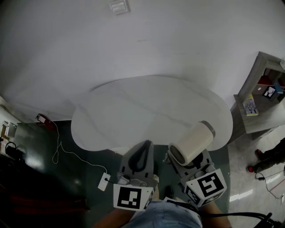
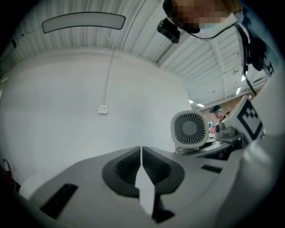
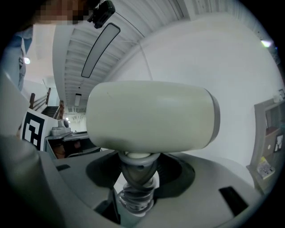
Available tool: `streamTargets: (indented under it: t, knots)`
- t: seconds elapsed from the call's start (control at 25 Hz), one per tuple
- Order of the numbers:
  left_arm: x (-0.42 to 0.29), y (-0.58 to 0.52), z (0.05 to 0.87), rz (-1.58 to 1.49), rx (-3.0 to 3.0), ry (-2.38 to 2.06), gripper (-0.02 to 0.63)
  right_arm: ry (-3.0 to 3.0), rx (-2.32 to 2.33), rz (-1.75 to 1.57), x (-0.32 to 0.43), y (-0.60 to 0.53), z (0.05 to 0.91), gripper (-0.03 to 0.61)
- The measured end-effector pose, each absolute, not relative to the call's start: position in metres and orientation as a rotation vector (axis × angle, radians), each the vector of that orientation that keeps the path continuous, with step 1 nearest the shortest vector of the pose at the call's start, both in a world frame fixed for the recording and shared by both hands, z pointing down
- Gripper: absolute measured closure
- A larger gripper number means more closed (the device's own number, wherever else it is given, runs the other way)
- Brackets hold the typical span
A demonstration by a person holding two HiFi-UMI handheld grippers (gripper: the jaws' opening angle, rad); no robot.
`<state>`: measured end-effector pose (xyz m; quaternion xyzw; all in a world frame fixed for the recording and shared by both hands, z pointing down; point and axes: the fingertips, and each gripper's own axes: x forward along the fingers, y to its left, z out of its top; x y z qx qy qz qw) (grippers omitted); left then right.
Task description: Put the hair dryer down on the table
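A cream hair dryer (image 1: 192, 142) with a grey nozzle ring is held up in the air at the near edge of the white table (image 1: 151, 111). My right gripper (image 1: 186, 164) is shut on its handle, and in the right gripper view the dryer's barrel (image 3: 149, 116) lies sideways above the jaws with the handle (image 3: 137, 178) pinched between them. My left gripper (image 1: 143, 156) is shut and holds nothing; its jaws meet at a thin seam (image 2: 141, 171). In the left gripper view the hair dryer's rear grille (image 2: 189, 129) shows to the right.
The white table is rounded and bare. A grey shelf unit (image 1: 262, 95) with small items stands at the right. A white cable with an adapter (image 1: 103, 181) lies on the dark floor at the left. A switch plate (image 1: 118, 6) is on the wall.
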<state>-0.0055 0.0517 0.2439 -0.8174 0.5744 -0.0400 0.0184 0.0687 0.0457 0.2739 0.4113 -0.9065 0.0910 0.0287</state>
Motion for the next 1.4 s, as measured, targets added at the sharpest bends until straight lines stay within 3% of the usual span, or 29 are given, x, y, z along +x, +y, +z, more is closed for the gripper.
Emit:
streamTargets:
  t: [0.8, 1.4]
  knots:
    - [-0.088, -0.144, 0.251, -0.024, -2.676, 1.705, 0.597, -2.664, 1.392, 0.253, -0.006, -0.134, 0.273, 0.360]
    - [-0.118, -0.207, 0.246, 0.106, -2.742, 1.678, 0.597, -2.554, 1.451, 0.201, -0.026, -0.184, 0.264, 0.360]
